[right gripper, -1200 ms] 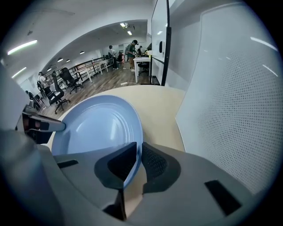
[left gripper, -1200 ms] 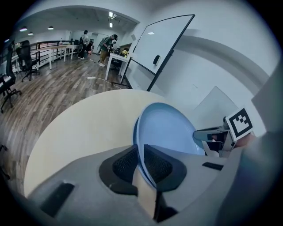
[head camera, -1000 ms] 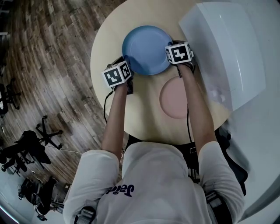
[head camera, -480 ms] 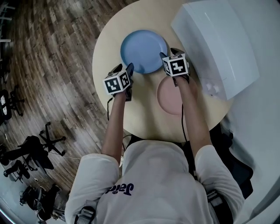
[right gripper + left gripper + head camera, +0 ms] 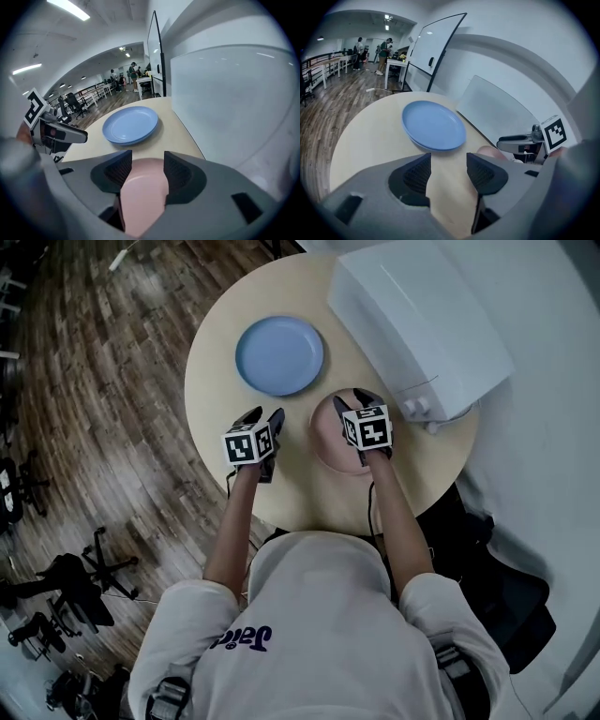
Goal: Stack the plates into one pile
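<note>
A blue plate (image 5: 279, 355) (image 5: 433, 124) (image 5: 130, 124) lies on the far part of the round table (image 5: 216, 409). Nearer the person lies a pink plate (image 5: 325, 441) (image 5: 143, 197) (image 5: 490, 151). My left gripper (image 5: 262, 418) (image 5: 449, 171) hangs over bare table left of the pink plate. Its jaws have just opened and hold nothing. My right gripper (image 5: 347, 401) (image 5: 147, 171) hovers above the pink plate, which shows beneath its jaws. They too have just opened and grip nothing. Both grippers are well short of the blue plate.
A large white board (image 5: 417, 324) lies across the table's right side, close to the pink plate. Wooden floor (image 5: 84, 381) surrounds the table. Office chairs (image 5: 66, 568) stand at the lower left.
Both grippers left the blue plate's sides, opened and drew back toward the person. The blue plate stays flat on the table. The right gripper now hangs over the pink plate.
</note>
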Demonstrator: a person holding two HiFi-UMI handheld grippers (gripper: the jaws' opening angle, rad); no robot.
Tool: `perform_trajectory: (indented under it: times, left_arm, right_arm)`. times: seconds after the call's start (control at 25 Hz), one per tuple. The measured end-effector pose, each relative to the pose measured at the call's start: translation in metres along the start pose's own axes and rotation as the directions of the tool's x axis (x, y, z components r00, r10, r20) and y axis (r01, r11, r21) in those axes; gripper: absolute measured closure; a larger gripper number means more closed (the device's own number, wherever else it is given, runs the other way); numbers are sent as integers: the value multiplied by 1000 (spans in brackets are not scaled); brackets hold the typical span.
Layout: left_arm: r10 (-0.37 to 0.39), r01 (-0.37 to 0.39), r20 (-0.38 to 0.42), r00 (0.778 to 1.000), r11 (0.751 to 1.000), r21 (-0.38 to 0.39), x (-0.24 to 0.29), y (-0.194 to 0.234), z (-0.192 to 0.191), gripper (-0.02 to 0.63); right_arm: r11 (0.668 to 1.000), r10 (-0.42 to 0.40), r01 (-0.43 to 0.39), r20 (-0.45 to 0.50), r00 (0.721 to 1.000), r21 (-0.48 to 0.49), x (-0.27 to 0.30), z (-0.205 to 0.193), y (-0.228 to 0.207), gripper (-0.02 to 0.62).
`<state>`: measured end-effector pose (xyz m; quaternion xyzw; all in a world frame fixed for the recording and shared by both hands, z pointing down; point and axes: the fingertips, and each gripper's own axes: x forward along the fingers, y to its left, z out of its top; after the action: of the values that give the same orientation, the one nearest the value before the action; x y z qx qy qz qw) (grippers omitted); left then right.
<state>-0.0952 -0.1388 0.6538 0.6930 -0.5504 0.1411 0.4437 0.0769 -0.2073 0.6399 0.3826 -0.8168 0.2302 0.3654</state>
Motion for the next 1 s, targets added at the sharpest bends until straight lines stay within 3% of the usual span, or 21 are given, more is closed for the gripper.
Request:
perform_trajectory:
  times: [0.24,0.52,0.76,1.0]
  left_arm:
    - [-80,87,-62,995,990,113,12,-53,-25,380]
    - [-119,141,-151,981,980,144,35,-88,-57,380]
    - [-67,105,-229,971,982,154,53,-85,-82,380]
    - [-14,52,-256,966,988,144,64,-74,-96,394]
  right_arm:
    - [990,-75,75,-8,997,118,-45,-59,-32,376]
    - [961,-155,164,-56,986,223,-73,-118,-72,385]
    - [934,-152,179,-110,982,309,-84,-170,-86,394]
    - [896,-127,166,-120,985,412,-78,-193,-96,436]
